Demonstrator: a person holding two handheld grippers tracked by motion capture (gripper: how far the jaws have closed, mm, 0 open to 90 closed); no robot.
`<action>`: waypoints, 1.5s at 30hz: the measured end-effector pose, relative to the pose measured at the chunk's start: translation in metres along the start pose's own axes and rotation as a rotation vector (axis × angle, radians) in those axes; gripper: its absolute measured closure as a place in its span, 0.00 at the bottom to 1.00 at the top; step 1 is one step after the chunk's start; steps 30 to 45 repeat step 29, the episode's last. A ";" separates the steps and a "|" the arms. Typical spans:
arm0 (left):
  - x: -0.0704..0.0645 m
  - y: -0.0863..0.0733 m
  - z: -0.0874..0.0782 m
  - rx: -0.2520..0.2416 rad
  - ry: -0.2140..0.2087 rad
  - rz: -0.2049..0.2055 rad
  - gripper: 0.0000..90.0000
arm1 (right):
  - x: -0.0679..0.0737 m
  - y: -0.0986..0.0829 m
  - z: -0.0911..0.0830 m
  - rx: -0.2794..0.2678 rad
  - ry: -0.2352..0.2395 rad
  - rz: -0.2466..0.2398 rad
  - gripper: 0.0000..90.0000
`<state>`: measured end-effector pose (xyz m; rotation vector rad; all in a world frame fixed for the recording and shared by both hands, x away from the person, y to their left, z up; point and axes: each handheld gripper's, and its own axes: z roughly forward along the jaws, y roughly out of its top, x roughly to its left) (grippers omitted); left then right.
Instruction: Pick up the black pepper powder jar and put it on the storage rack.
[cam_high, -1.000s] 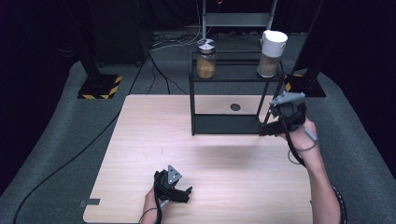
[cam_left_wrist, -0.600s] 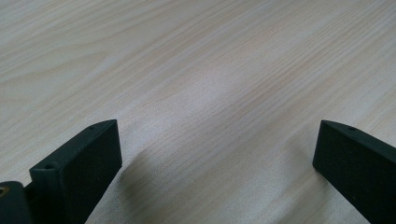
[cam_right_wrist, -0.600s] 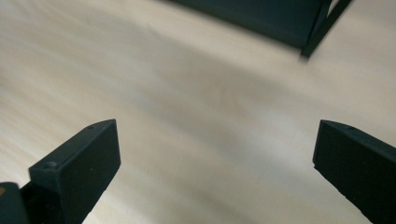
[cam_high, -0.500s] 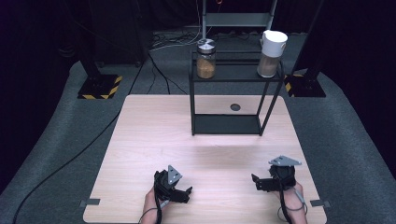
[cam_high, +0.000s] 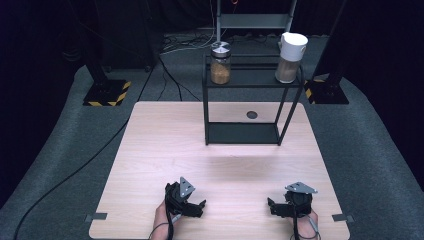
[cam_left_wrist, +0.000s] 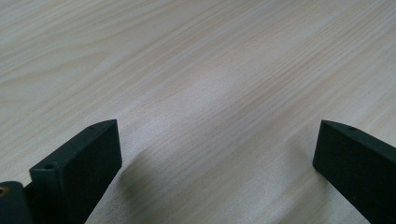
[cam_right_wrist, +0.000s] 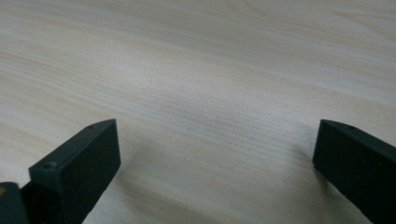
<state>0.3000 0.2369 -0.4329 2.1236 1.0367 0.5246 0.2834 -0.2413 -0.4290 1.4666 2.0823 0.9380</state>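
A black two-tier metal rack (cam_high: 252, 82) stands at the back of the wooden table (cam_high: 165, 150). On its top shelf a glass jar of brown grains with a silver lid (cam_high: 220, 66) sits at the left, and a white-lidded canister (cam_high: 290, 57) at the right. My left gripper (cam_high: 197, 206) rests near the table's front edge, left of centre, open with nothing between its fingers (cam_left_wrist: 77, 172). My right gripper (cam_high: 274, 206) rests near the front edge at the right, also open and empty, its fingers (cam_right_wrist: 74, 170) spread over bare wood.
A small dark round spot (cam_high: 252, 115) lies on the table behind the rack's lower shelf (cam_high: 242, 133). Black stands with yellow-black bases (cam_high: 105, 93) and cables sit on the grey floor around the table.
My right gripper has come back from beside the rack's right post to the front right of the table and settled there. The left gripper has stayed put.
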 end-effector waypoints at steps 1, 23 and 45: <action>0.000 0.000 0.000 0.000 -0.001 0.000 0.01 | 0.000 -0.002 0.000 -0.009 0.000 0.007 0.00; -0.002 -0.001 0.000 -0.004 0.009 0.010 0.01 | 0.008 0.001 0.002 0.007 -0.036 -0.013 0.00; -0.004 -0.001 -0.001 -0.005 0.017 0.012 0.01 | 0.008 0.000 0.002 0.006 -0.037 -0.013 0.00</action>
